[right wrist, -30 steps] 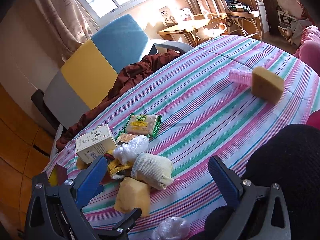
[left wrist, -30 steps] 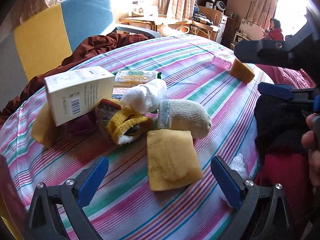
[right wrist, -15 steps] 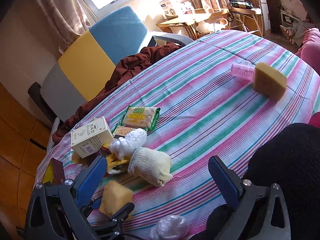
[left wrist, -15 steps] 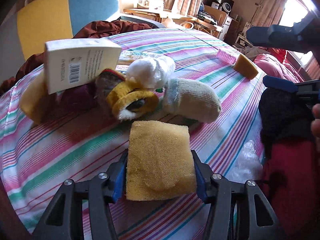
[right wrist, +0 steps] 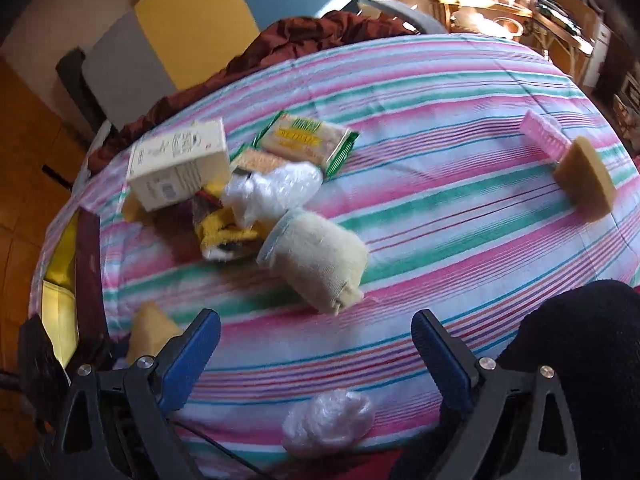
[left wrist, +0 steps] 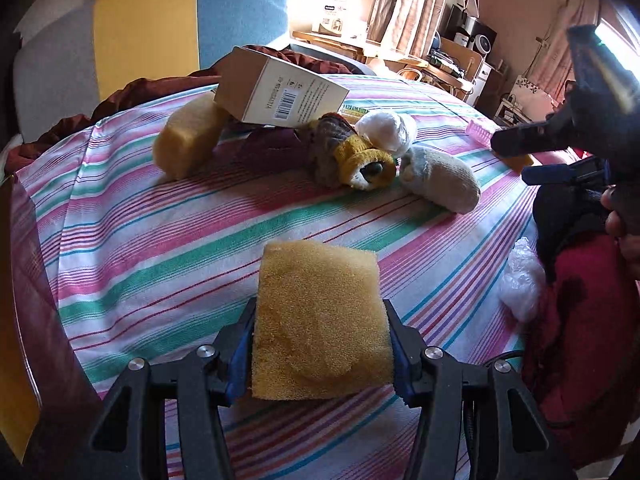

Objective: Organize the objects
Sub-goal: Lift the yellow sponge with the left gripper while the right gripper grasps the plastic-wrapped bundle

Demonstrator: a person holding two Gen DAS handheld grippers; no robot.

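- One yellow sponge point(left wrist: 320, 320) sits clenched between my left gripper point(left wrist: 320, 354) pads at six o'clock, above the striped tablecloth point(left wrist: 160, 240).
- My right gripper point(right wrist: 316, 354) is closing, nothing between its jaws; a rolled cream sock point(right wrist: 316, 260) lies at twelve o'clock beyond them.
- A white box point(left wrist: 280, 92) leans at eleven o'clock.

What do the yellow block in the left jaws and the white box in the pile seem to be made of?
Yellow block: apparently foam sponge, matte and porous, with a coarse pitted surface.
White box: likely thin printed cardboard, smooth, with sharp folded edges and a barcode.
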